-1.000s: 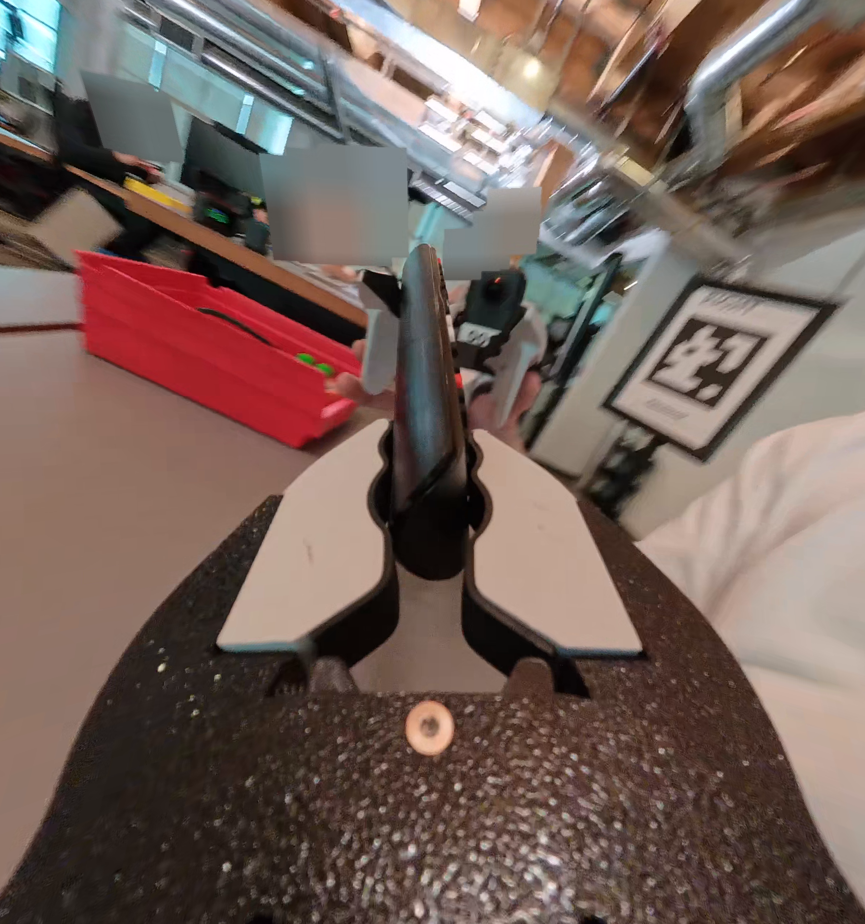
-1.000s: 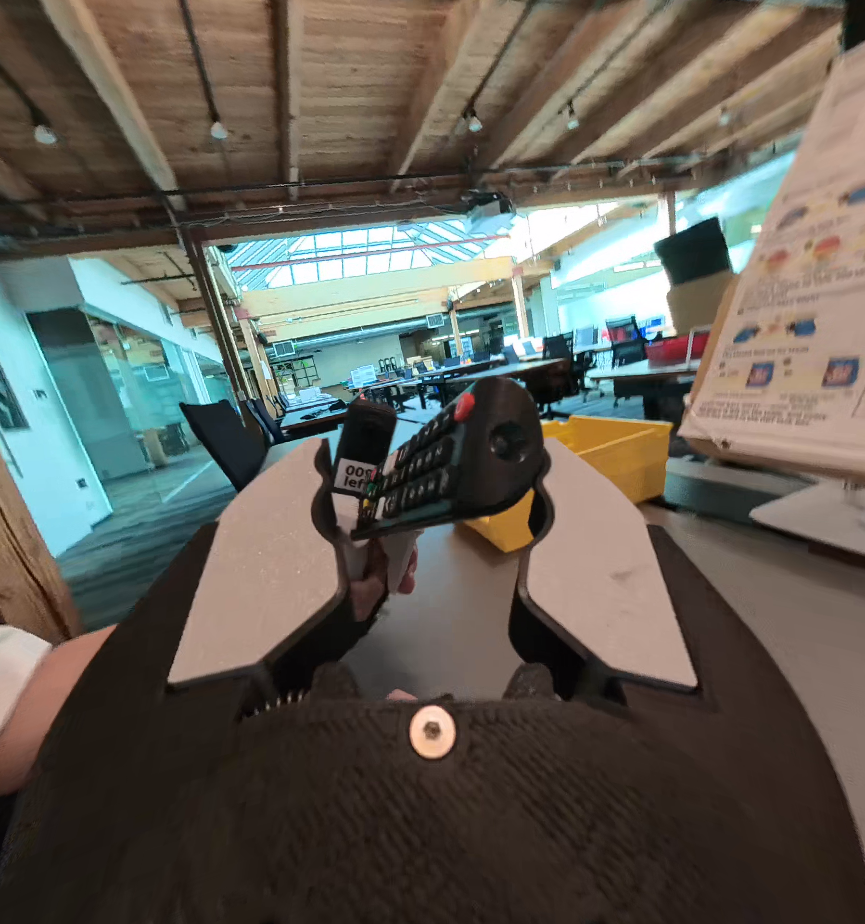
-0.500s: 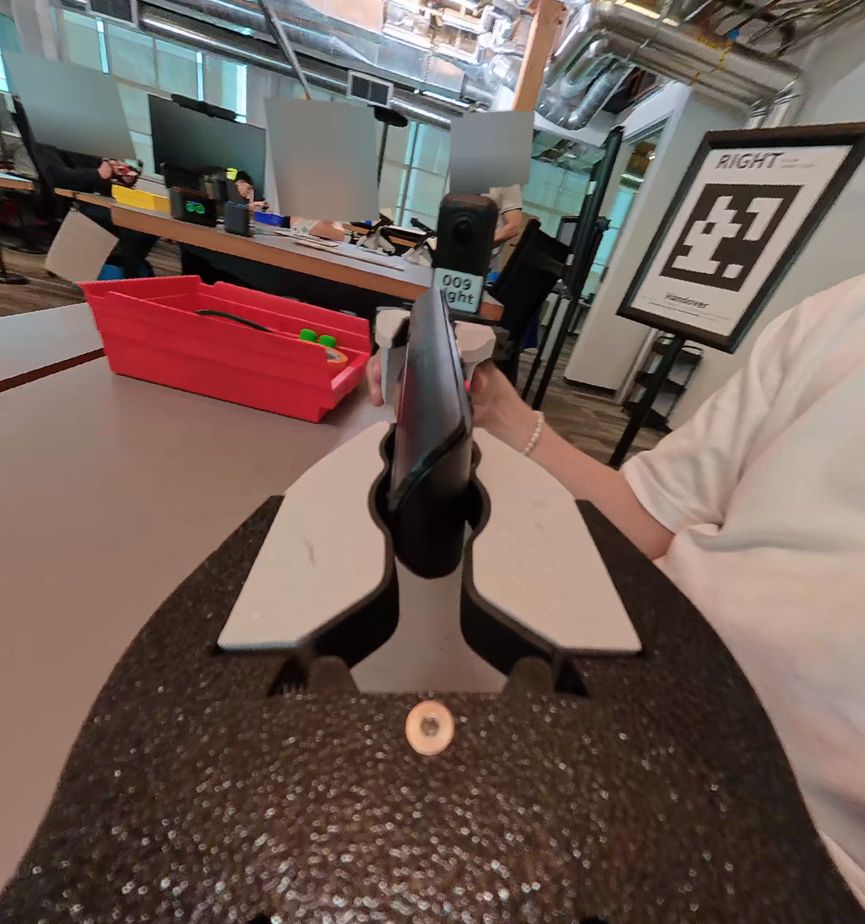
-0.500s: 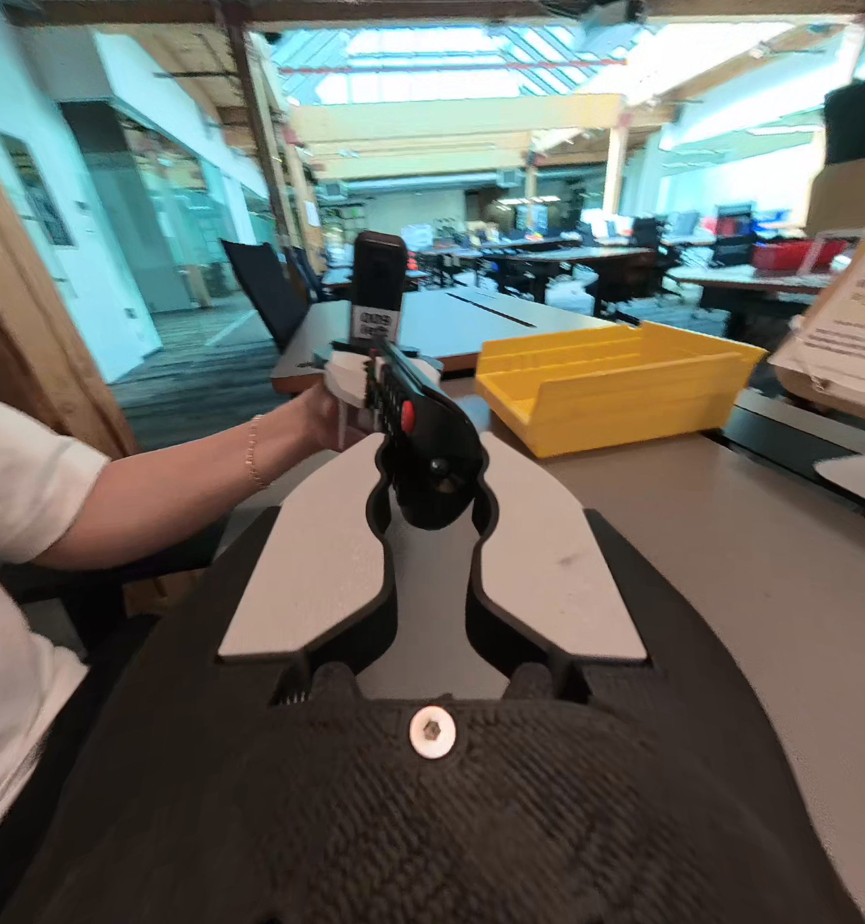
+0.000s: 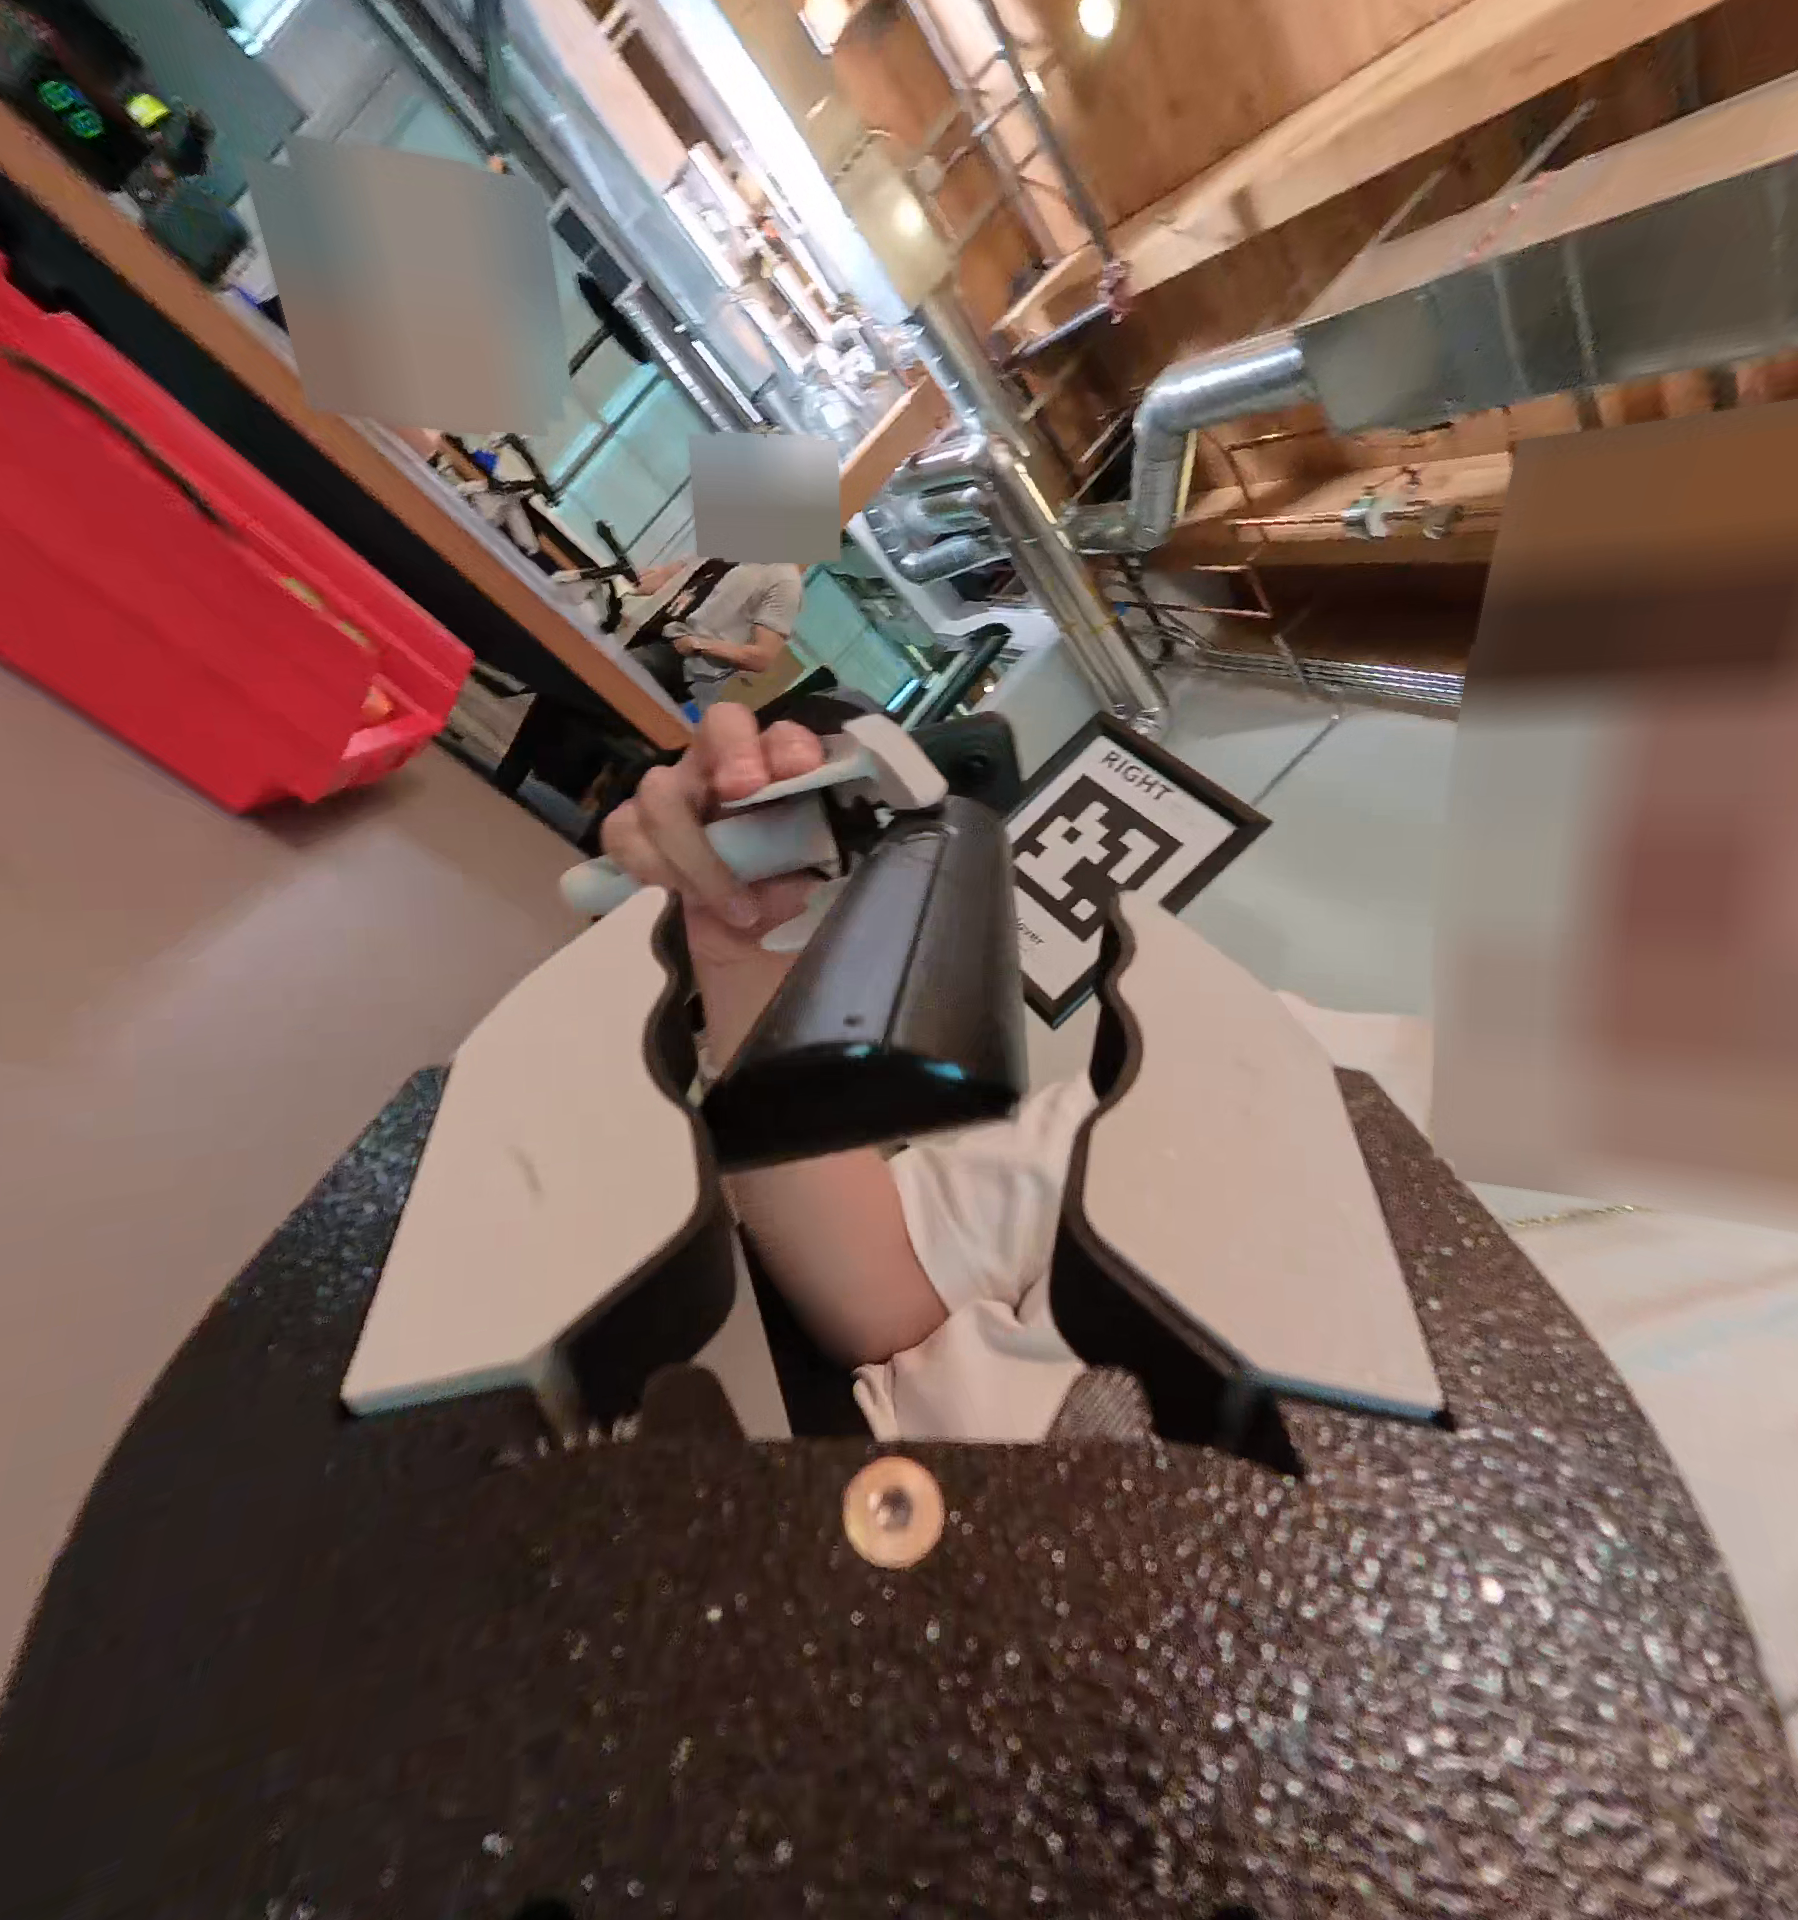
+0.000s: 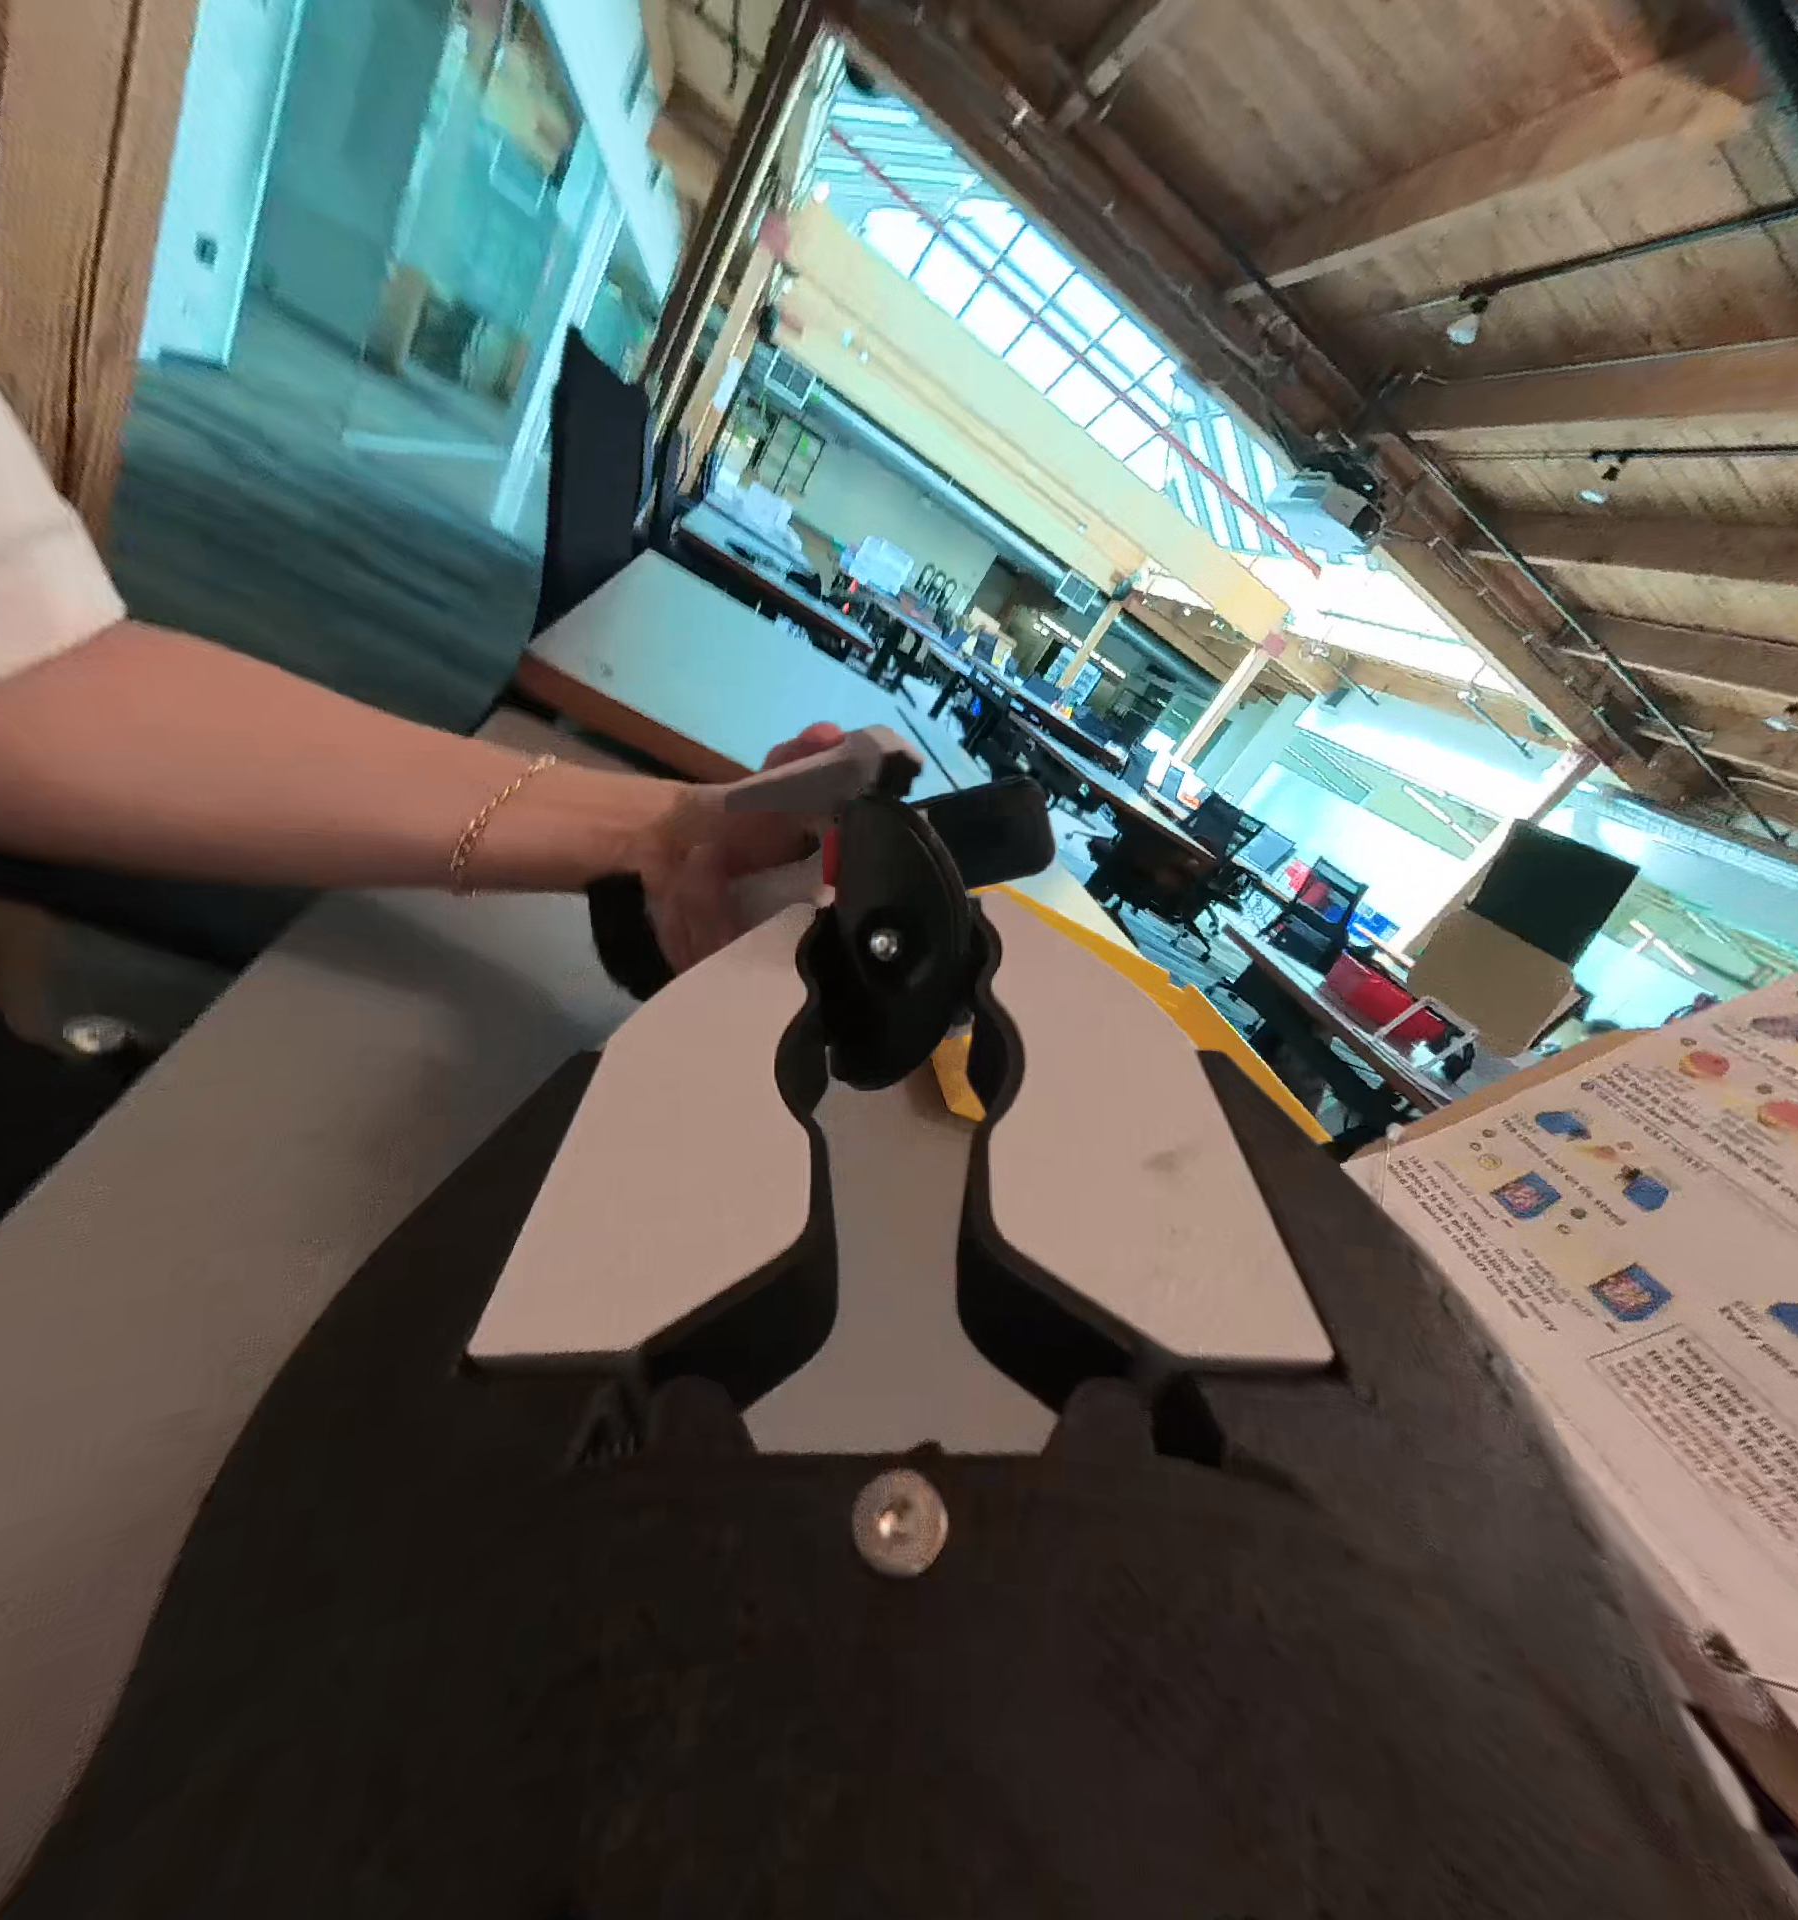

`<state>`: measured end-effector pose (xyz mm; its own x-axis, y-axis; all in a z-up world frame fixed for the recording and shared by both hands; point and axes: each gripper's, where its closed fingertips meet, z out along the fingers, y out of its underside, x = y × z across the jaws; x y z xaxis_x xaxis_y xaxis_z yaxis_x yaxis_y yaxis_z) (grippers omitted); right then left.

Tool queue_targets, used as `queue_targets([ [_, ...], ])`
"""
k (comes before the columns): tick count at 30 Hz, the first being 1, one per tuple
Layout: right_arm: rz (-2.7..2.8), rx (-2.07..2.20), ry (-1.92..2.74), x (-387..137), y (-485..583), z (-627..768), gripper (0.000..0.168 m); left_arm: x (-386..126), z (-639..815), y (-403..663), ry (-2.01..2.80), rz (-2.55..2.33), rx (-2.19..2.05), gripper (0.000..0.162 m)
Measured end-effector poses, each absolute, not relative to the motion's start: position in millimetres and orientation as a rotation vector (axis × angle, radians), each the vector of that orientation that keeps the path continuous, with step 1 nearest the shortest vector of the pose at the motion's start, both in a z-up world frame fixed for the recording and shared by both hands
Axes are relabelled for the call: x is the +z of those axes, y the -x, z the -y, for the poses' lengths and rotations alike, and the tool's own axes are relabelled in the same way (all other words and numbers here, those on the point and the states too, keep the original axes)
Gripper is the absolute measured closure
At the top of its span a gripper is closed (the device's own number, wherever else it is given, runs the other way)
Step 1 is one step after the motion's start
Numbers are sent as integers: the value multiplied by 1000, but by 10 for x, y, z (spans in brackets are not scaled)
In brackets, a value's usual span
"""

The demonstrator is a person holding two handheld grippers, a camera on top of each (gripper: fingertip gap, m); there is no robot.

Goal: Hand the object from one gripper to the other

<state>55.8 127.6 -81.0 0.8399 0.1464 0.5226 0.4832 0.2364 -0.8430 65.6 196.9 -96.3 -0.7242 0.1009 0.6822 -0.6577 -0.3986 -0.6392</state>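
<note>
Left gripper (image 5: pixel 890 997): jaws spread wide. The black remote (image 5: pixel 895 997) sits in the gap between them, its near end touching neither finger, its body tilted and running forward to the right gripper (image 5: pixel 833 805), seen beyond in a person's hand (image 5: pixel 703 831).

Right gripper (image 6: pixel 890 997): jaws drawn narrow, clamped on the remote's (image 6: pixel 890 966) rounded end.

Red bin (image 5: pixel 147 582) left of the left jaws on the table (image 5: pixel 147 987); a framed marker sign (image 5: pixel 1123 862) just behind the remote. Yellow bin (image 6: pixel 1134 961) behind the right jaws; a printed sheet (image 6: pixel 1653 1247) to their right.

Half a second ago the left jaws pinched the remote upright; they have since let go.
</note>
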Motion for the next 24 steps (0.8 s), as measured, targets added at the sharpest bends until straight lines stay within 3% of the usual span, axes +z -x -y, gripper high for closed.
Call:
queue_targets([
  [15, 499, -260, 1450, -998, -716, -1325, 143, -1303, -1912, -718, -899, 1515, 2020, 98],
  [24, 138, -64, 1462, -983, -1033, -1459, 103, -1291, -2154, -934, -1041, 1711, 2255, 100],
])
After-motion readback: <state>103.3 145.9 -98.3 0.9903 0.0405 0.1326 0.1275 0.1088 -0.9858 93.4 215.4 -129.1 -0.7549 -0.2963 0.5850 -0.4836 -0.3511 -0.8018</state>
